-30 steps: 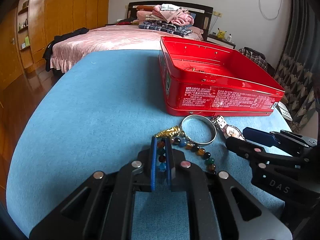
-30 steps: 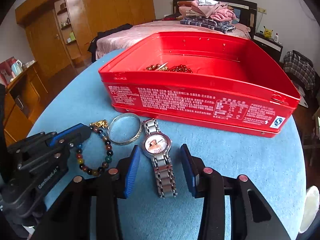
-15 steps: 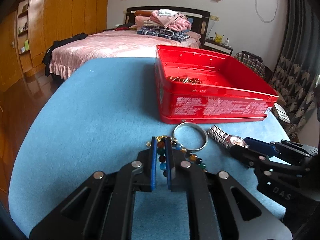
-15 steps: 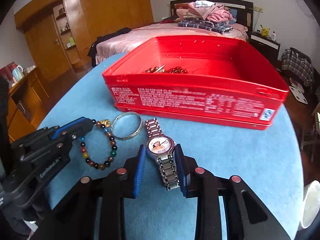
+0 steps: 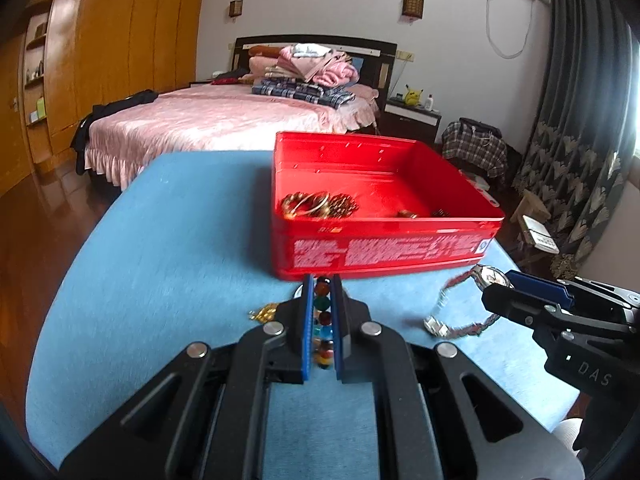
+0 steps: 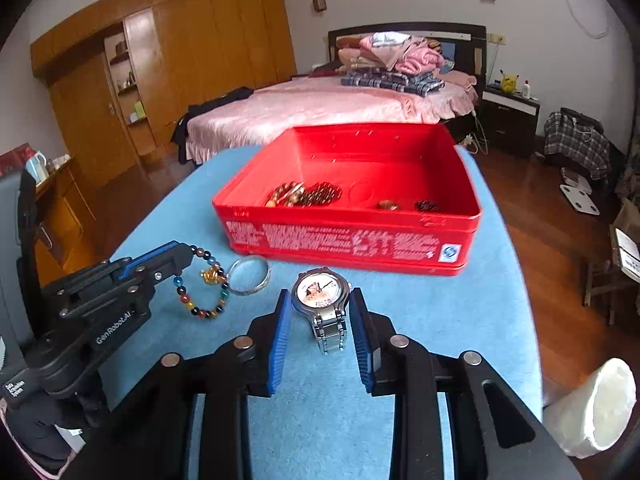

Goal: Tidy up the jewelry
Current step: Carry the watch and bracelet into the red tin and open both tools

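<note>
Left gripper point(image 5: 321, 320) pressed together on a beaded bracelet point(image 6: 204, 286), with coloured beads stacked between the blue pads point(image 5: 307, 328). Bracelet lifted clear of the blue table cover point(image 5: 160, 260), its loop hanging under the fingertips, with a small gold charm point(image 6: 213, 276) dangling at one side. In the right wrist view, same gripper seen from the side at lower left, black body with blue pad, the bead loop hanging from its tip.

Right gripper point(image 6: 320, 320) pinching a silver wristwatch point(image 6: 322, 298) at the case, one blue pad on each side. White dial facing up, metal band running down between the fingers toward the camera. From the left wrist view, watch point(image 5: 486, 276) held off the cloth, its band drooping in a blurred curve below the fingertips.

Silver bangle point(image 6: 250, 274) lying flat on the cloth, just beside the hanging bracelet and near the front wall of the red tin box point(image 6: 348, 240). Box open, standing on the cover behind both tools. Inside, a heap of brown and gold beaded pieces point(image 6: 304, 194) at the left, and two small dark items point(image 6: 404, 205) further right, too small to tell what.

At lower right of the right wrist view, a white roll-shaped object point(image 6: 596, 404) beside the table edge.
</note>
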### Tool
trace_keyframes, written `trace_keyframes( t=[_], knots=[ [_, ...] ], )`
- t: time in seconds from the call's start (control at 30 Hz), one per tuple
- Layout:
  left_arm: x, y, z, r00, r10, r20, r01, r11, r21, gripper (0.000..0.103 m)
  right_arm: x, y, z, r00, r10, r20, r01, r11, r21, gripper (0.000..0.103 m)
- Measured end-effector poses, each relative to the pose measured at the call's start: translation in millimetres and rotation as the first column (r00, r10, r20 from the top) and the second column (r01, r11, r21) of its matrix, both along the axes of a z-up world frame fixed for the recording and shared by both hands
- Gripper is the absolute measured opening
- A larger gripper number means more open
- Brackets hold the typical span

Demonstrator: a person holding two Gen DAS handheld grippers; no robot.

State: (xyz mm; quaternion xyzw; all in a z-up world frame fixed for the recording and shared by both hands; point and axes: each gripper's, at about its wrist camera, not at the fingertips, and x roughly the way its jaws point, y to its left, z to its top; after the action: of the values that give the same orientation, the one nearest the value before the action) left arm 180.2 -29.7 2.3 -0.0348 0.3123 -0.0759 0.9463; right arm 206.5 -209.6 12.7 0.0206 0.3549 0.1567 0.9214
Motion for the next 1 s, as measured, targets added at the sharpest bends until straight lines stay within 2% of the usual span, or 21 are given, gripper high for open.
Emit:
trace_keyframes(
  t=[0.2,0.53,0.8,1.0],
  knots=[
    [0,-11,14,0.999,-0.012,0.037,0.012,1.000,-0.001,0.007,0,-16,13,0.999,-0.034,0.027,0.033,0.999,0.006,0.029],
    [24,-26,44,0.995,-0.026,0.098,0.028,1.000,-0.015,0.007,14,-26,41,0.993,-0.063,0.101,0.061,0.998,0.021,0.029],
    [60,-41,69,0.987,-0.035,0.159,0.040,0.999,-0.028,0.007,42,-33,65,0.982,-0.085,0.171,0.078,0.996,0.048,0.029],
    [95,-52,71,0.984,-0.045,0.170,0.049,0.999,-0.018,0.007,77,-35,65,0.978,-0.100,0.185,0.089,0.994,0.068,0.029]
  ],
)
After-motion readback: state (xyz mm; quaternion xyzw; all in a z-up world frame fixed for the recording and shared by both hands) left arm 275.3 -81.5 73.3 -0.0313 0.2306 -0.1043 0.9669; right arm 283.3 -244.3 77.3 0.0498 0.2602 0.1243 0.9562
